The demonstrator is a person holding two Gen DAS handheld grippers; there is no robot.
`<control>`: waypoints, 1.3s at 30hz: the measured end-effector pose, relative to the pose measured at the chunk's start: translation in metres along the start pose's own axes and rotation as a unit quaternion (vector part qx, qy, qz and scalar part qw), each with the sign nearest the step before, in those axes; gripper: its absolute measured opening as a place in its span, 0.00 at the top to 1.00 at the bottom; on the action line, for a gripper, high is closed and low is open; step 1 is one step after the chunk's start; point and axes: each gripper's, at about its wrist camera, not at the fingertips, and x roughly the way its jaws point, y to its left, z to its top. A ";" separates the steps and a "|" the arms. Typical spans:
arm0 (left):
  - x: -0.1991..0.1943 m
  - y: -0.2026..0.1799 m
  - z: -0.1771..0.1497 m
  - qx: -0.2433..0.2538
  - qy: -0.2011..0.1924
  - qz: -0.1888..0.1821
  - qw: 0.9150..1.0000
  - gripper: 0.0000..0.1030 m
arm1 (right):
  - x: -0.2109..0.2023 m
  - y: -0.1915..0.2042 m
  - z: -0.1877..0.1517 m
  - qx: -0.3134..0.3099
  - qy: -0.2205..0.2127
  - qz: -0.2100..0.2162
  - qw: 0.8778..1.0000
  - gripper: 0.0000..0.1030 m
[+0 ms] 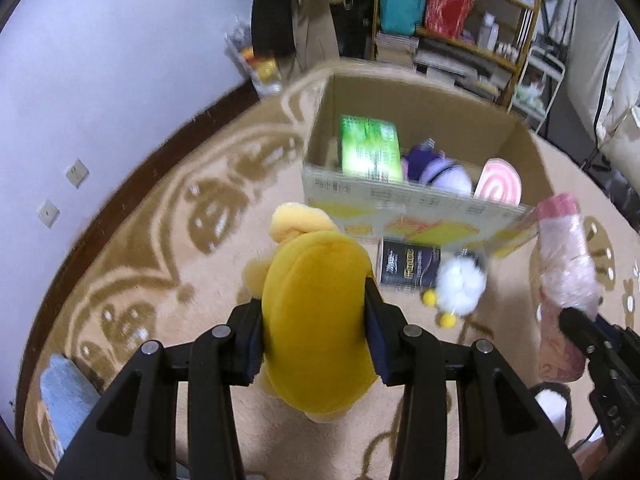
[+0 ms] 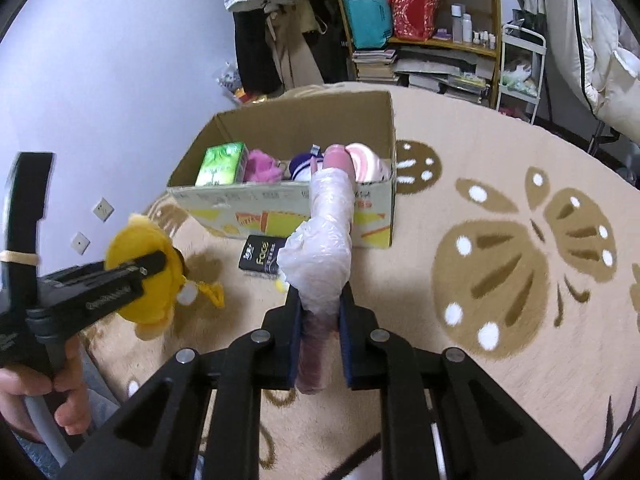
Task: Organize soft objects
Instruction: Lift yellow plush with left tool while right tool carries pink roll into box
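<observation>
My left gripper [image 1: 314,300] is shut on a yellow plush toy [image 1: 316,320] and holds it above the rug, short of the cardboard box [image 1: 400,196]. It also shows in the right wrist view [image 2: 140,276]. My right gripper [image 2: 320,300] is shut on a pink roll wrapped in clear plastic [image 2: 324,240], also in the left wrist view [image 1: 564,272]. The box [image 2: 280,200] holds a green pack [image 2: 220,164], a pink puff [image 2: 262,168], a purple plush [image 2: 302,164] and a pink-and-white swirl cushion [image 2: 366,162]. A white fluffy toy [image 1: 460,284] lies in front of the box.
A black tissue pack [image 2: 262,258] lies on the patterned beige rug [image 2: 500,260] in front of the box. A wooden shelf [image 2: 420,20] with bags and books stands behind. A white wall [image 1: 100,80] is at left. A blue cloth [image 1: 64,392] lies at lower left.
</observation>
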 end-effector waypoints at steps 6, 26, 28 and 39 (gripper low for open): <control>-0.028 0.000 0.019 0.013 -0.067 0.012 0.998 0.60 | -0.001 0.006 0.009 -0.001 -0.008 0.002 1.000 0.84; -0.061 -0.004 0.050 0.025 -0.143 0.020 0.989 0.60 | -0.027 0.017 0.033 -0.028 -0.059 0.004 0.998 0.84; -0.061 -0.006 0.057 0.030 -0.150 0.024 0.988 0.60 | -0.024 0.017 0.039 -0.030 -0.063 0.004 0.998 0.84; -0.042 -0.024 0.088 0.050 -0.157 0.034 0.986 0.60 | 0.009 0.016 0.074 -0.043 -0.072 -0.008 0.996 0.84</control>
